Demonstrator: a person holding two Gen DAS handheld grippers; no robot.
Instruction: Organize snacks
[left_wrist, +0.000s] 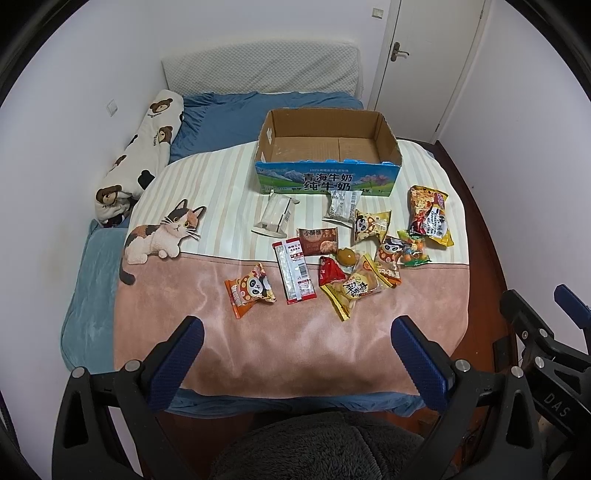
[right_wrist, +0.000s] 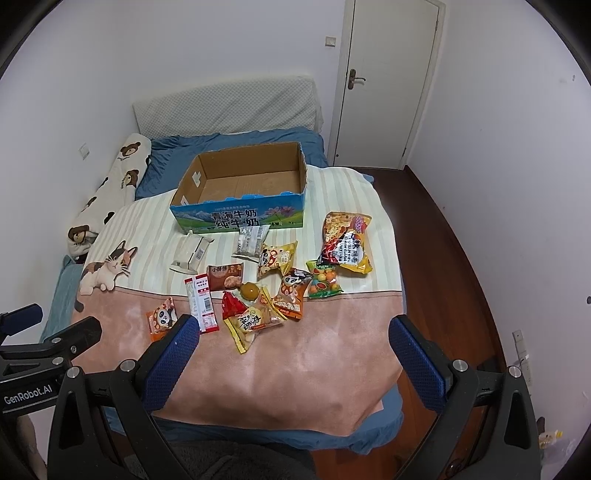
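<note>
Several snack packets lie scattered on a cat-print blanket (left_wrist: 207, 206) on the bed. Among them are an orange panda packet (left_wrist: 250, 290), a red-and-white stick pack (left_wrist: 294, 270) and a large red-yellow bag (left_wrist: 429, 214). Behind them stands an empty open cardboard milk box (left_wrist: 327, 162), also in the right wrist view (right_wrist: 240, 199). My left gripper (left_wrist: 297, 341) is open and empty above the blanket's near edge. My right gripper (right_wrist: 295, 341) is open and empty, to the right of the left one. The large bag (right_wrist: 345, 238) also shows in the right wrist view.
A bear-print bolster (left_wrist: 142, 155) lies along the left wall. A white headboard cushion (left_wrist: 262, 66) leans at the far wall. A closed door (right_wrist: 388, 81) stands at the back right. Dark wood floor (right_wrist: 436, 236) runs along the bed's right side.
</note>
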